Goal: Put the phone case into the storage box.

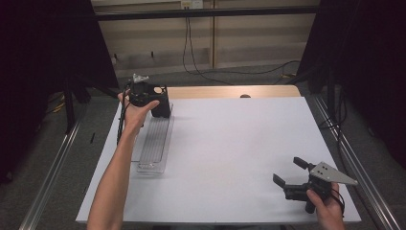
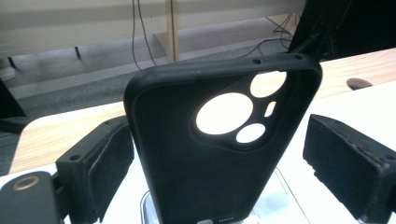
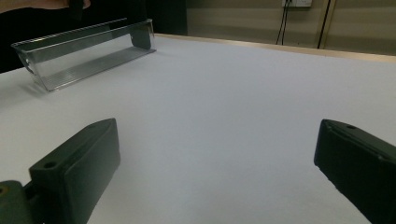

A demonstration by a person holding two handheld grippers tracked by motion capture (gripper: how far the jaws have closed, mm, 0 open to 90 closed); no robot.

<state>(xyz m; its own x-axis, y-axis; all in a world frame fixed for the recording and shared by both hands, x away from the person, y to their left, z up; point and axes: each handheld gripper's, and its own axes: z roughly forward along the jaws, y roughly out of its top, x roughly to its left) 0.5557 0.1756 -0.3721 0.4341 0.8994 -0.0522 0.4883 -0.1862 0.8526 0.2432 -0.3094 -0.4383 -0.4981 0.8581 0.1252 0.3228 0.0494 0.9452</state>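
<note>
One white table (image 1: 230, 143) carries one clear plastic tray (image 1: 154, 143), long and narrow, lying along its left side. One black phone case (image 1: 160, 100) stands upright at the tray's far end, its camera cutouts uppermost; in the left gripper view the case (image 2: 210, 154) rises between the two black jaws, which stand spread to either side with a gap showing on the right, so nothing is clamped. The left gripper (image 1: 143, 93) is held out at arm's length over the tray's far end, the forearm stretched forward. The right gripper (image 1: 289, 175) sits low near the table's near right corner, jaws wide apart and holding nothing, pointing left across the bare surface.
</note>
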